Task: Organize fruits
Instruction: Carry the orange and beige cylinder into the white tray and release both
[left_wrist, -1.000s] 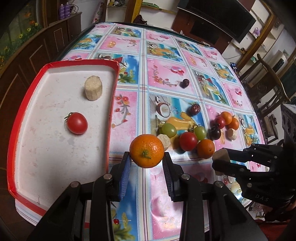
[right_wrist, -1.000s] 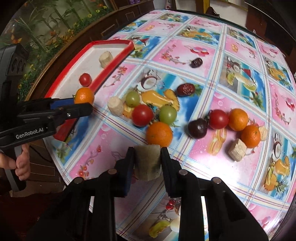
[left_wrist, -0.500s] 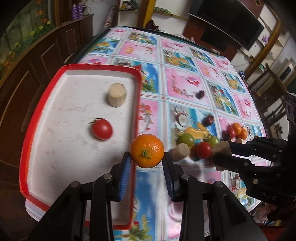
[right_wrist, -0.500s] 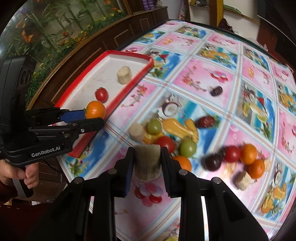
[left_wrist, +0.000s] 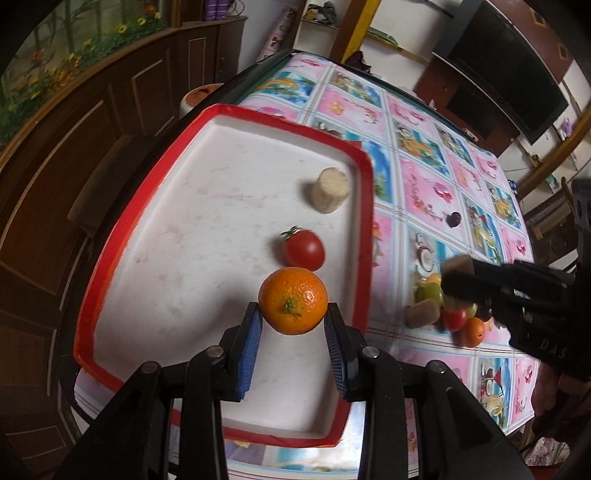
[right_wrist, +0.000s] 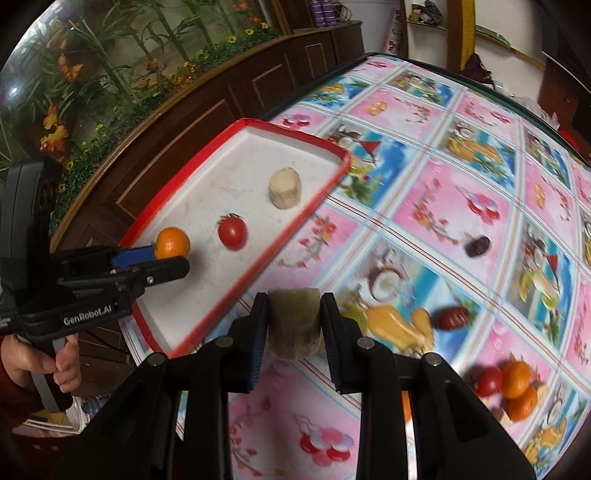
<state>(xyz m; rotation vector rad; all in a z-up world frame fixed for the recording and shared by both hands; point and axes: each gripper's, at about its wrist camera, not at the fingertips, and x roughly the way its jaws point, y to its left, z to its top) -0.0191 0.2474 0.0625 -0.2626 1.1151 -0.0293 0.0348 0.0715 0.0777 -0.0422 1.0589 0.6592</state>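
My left gripper (left_wrist: 293, 325) is shut on an orange (left_wrist: 293, 301) and holds it above the red-rimmed white tray (left_wrist: 184, 236); the orange shows in the right wrist view too (right_wrist: 171, 243). In the tray lie a red tomato (left_wrist: 303, 249) and a beige cut piece (left_wrist: 330, 189). My right gripper (right_wrist: 294, 317) is shut on another beige cut piece (right_wrist: 294, 322), above the patterned tablecloth just right of the tray (right_wrist: 236, 177). It appears in the left wrist view (left_wrist: 458, 278) at the right.
Loose fruit lies on the tablecloth: green and red ones, an orange and a beige piece (left_wrist: 424, 314) right of the tray, two dark dates (right_wrist: 477, 246), oranges and a tomato (right_wrist: 515, 374). A wooden cabinet (left_wrist: 92, 155) stands left of the table.
Both grippers have moved left. The orange has gone from over the tray's right rim to over its inside. The right gripper's piece has neared the tray's edge.
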